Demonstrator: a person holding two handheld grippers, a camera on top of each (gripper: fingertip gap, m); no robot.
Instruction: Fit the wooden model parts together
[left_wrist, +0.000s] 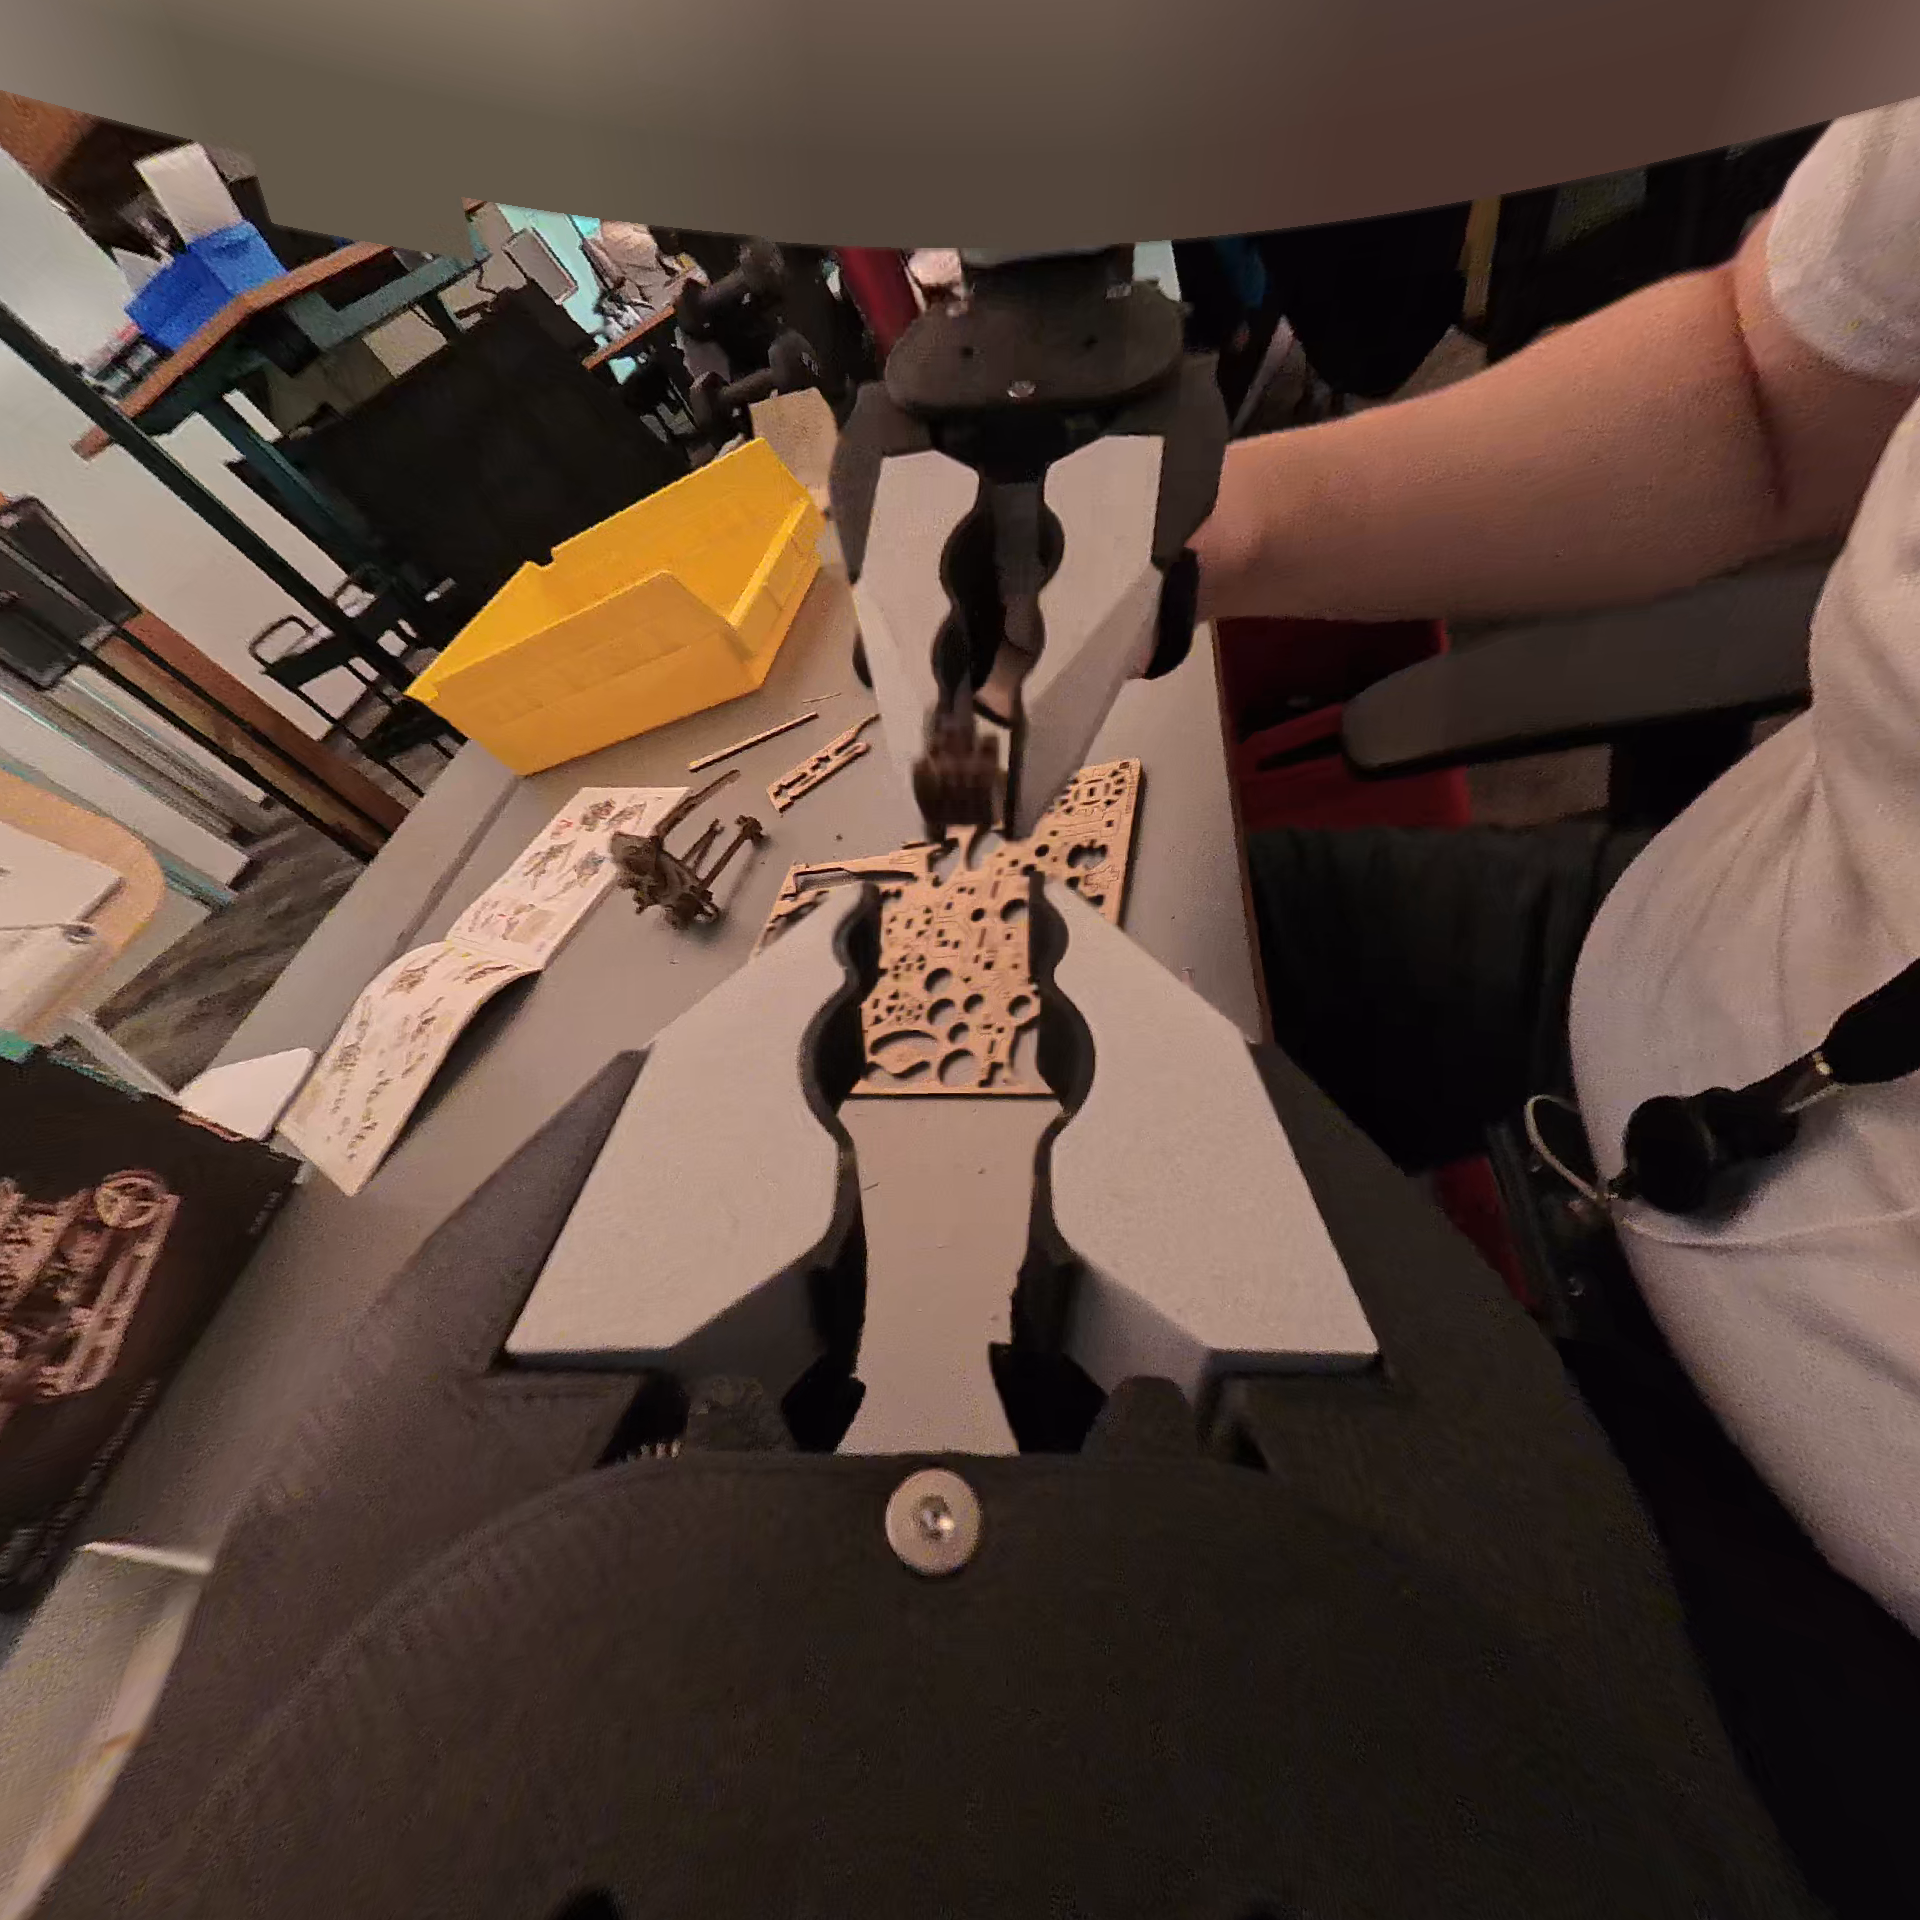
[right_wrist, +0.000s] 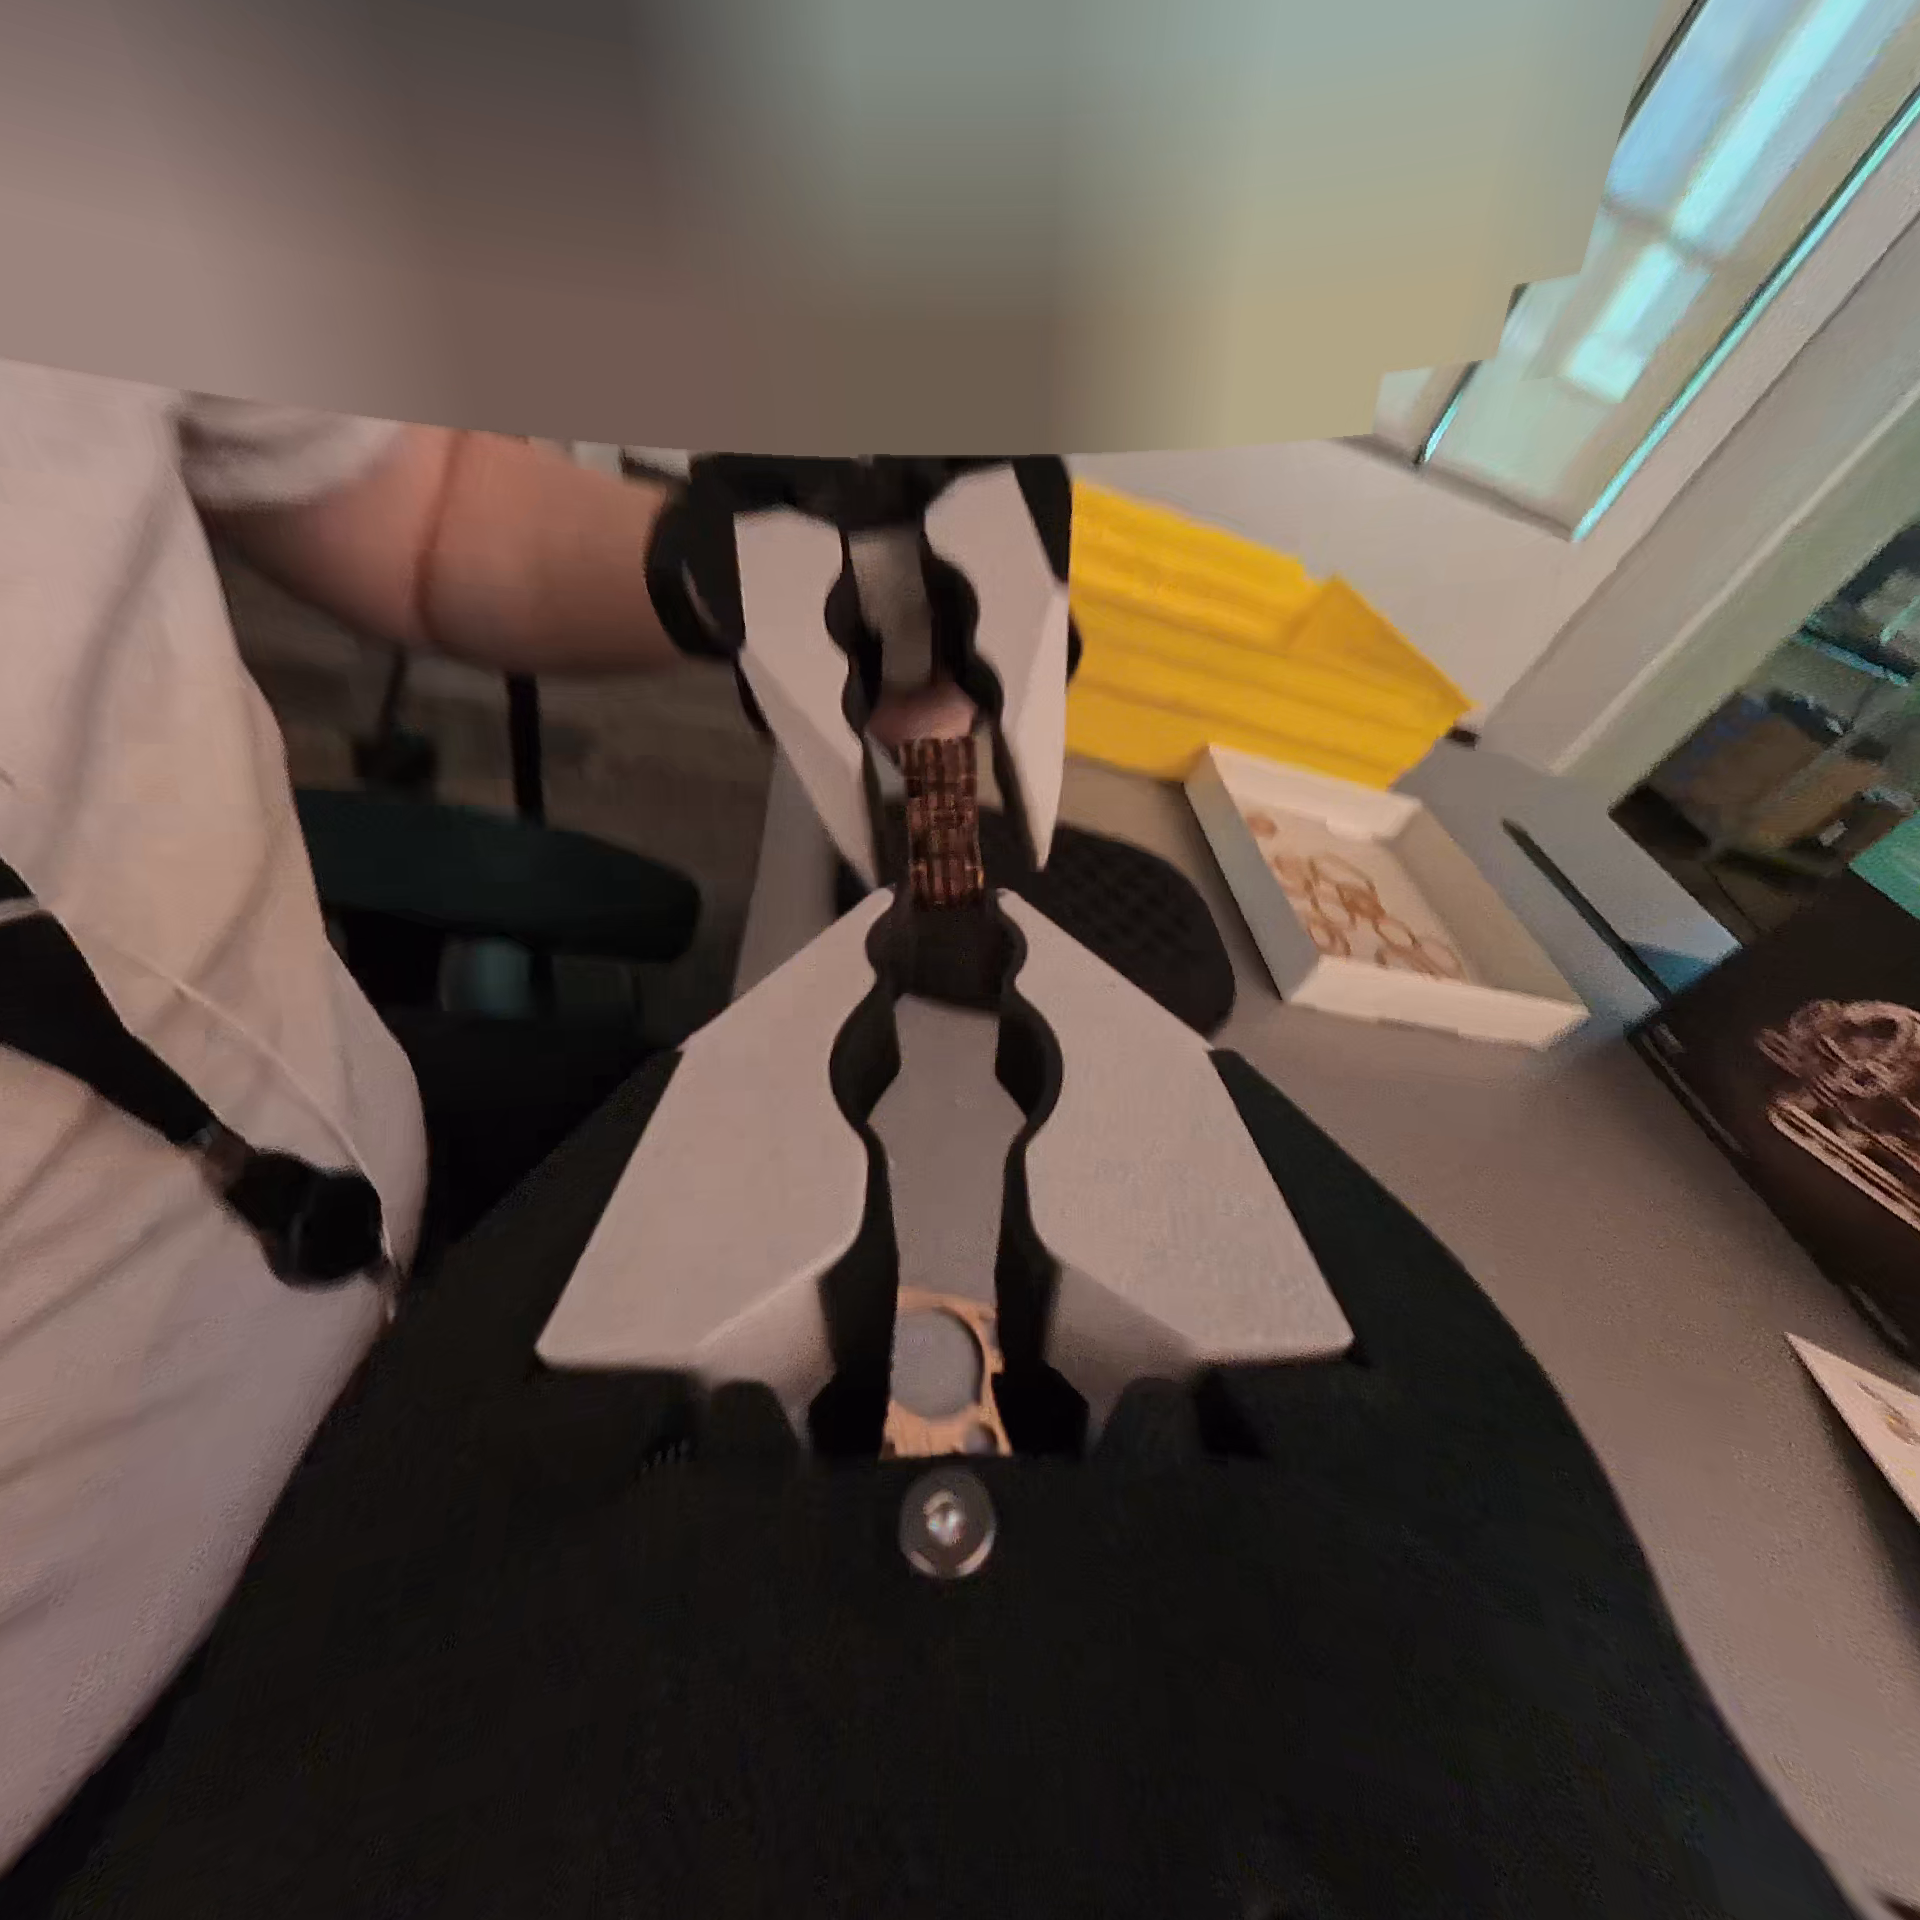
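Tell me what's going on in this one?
A person is working a hand-held gripper in each hand over a grey table. The right hand-held gripper is closed on a small dark layered wooden part. The left hand-held gripper faces it tip to tip, open, with nothing gripped. On the table below lie a punched-out wooden sheet, a partly built model, an open instruction booklet and a yellow bin.

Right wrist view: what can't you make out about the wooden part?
1. wooden part: blurred, shape unclear; its base is hidden between the fingertips of the right gripper.
2. left gripper: whether it touches the part, cannot tell.
3. wooden sheet: mostly hidden behind the right gripper.
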